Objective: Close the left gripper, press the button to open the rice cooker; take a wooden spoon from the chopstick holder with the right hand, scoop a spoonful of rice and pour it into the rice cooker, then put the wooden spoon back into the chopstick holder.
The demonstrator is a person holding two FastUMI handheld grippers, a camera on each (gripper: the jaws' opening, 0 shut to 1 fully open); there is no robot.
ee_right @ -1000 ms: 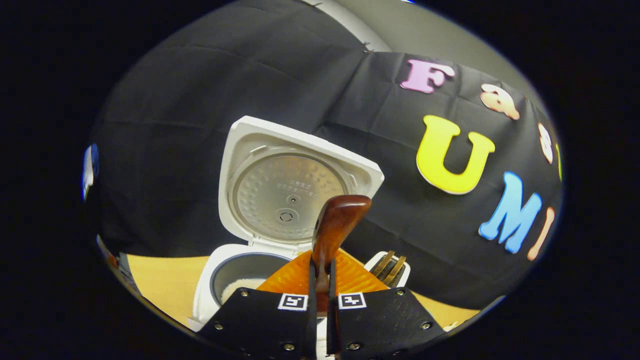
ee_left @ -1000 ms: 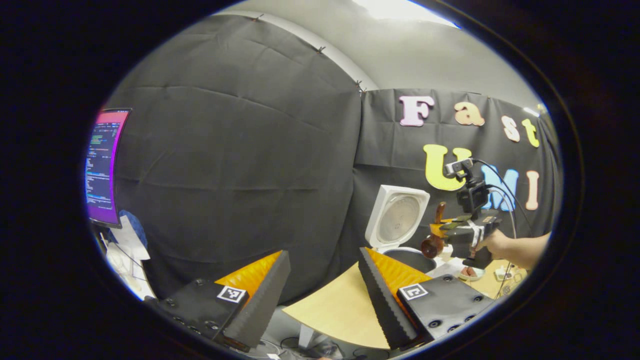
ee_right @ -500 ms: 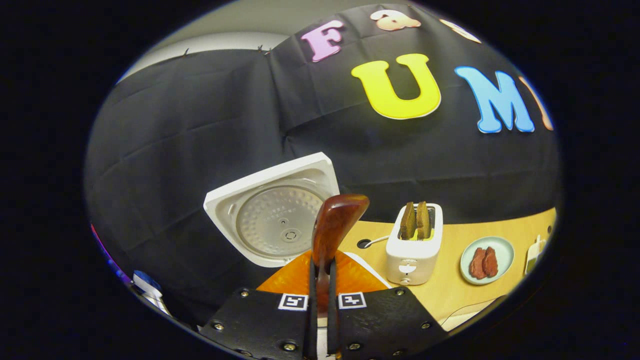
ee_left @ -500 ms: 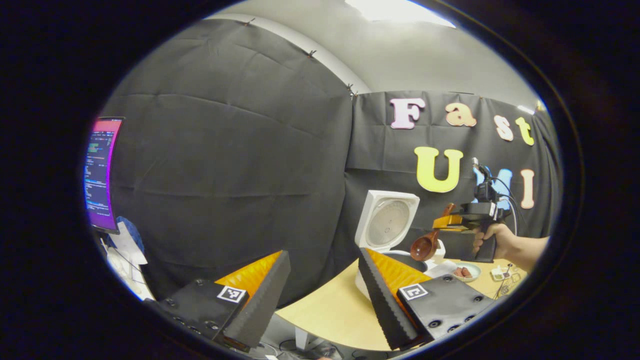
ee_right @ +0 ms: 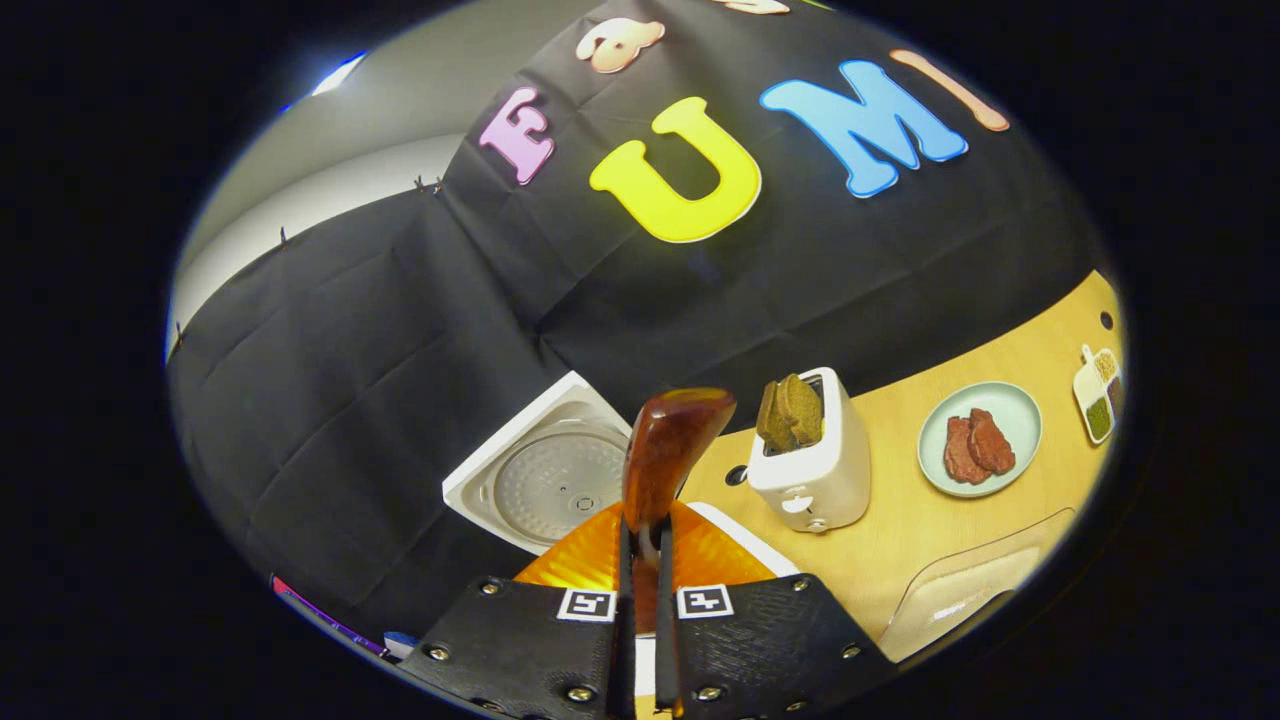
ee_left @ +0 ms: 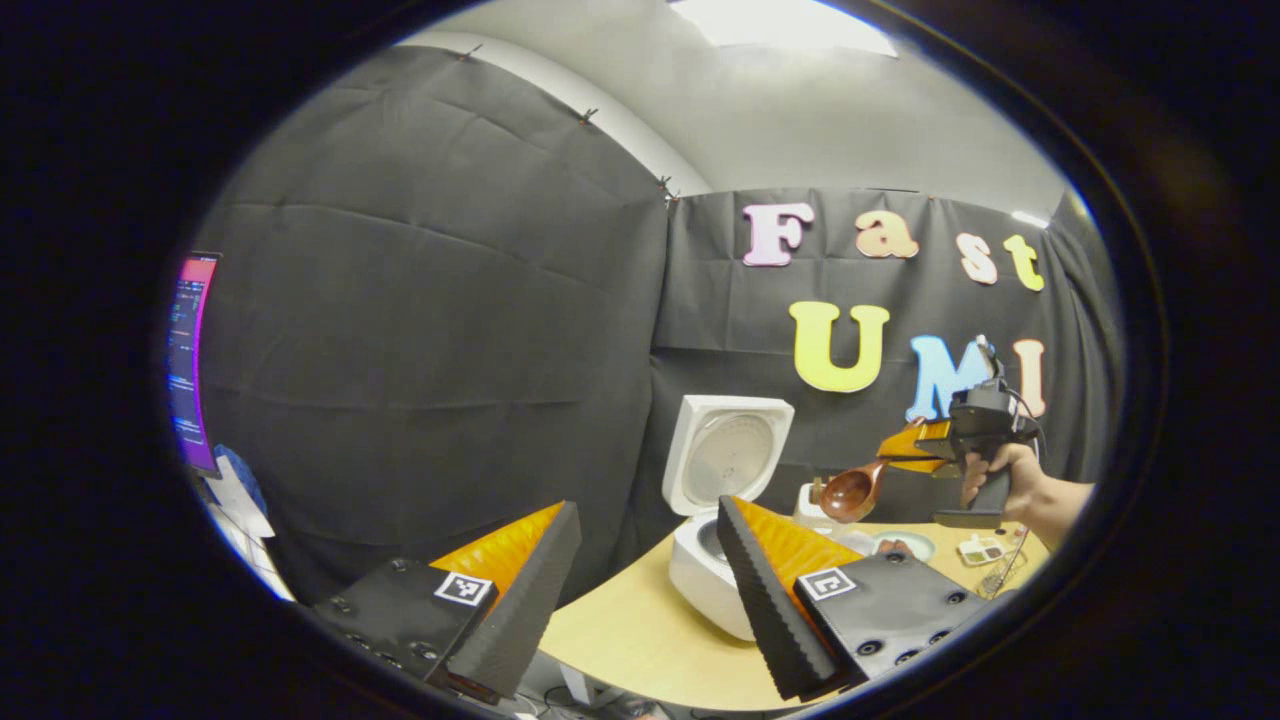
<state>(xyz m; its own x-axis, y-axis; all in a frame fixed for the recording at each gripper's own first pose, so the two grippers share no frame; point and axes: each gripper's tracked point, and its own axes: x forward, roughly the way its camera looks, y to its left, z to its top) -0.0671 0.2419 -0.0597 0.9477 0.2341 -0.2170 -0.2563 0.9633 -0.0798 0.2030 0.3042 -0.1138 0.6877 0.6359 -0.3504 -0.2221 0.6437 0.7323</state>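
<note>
Clamping the spoon point(ee_right: 668, 455) by its handle, right gripper point(ee_right: 640, 570) jaws nearly together, both pressing on it at lower centre of the right gripper view. Seen again at right of the left gripper view, right gripper point(ee_left: 915, 448) held by a hand point(ee_left: 985, 470), spoon point(ee_left: 850, 492) bowl hanging in the air above the desk point(ee_left: 640, 640), right of the cooker point(ee_left: 705, 560). Standing wide apart with nothing between, left gripper point(ee_left: 650, 560) jaws at bottom of the left gripper view. Cooker lid point(ee_left: 725, 455) raised upright, pot open below. In the right gripper view: lid point(ee_right: 545, 480) left of the spoon, toaster point(ee_right: 812, 470) with bread just right of it, plate point(ee_right: 980, 440) with meat farther right on the desk point(ee_right: 900, 530), condiment dish point(ee_right: 1095, 390) at the far right edge. Monitor point(ee_left: 185, 360) at far left of the left gripper view.
</note>
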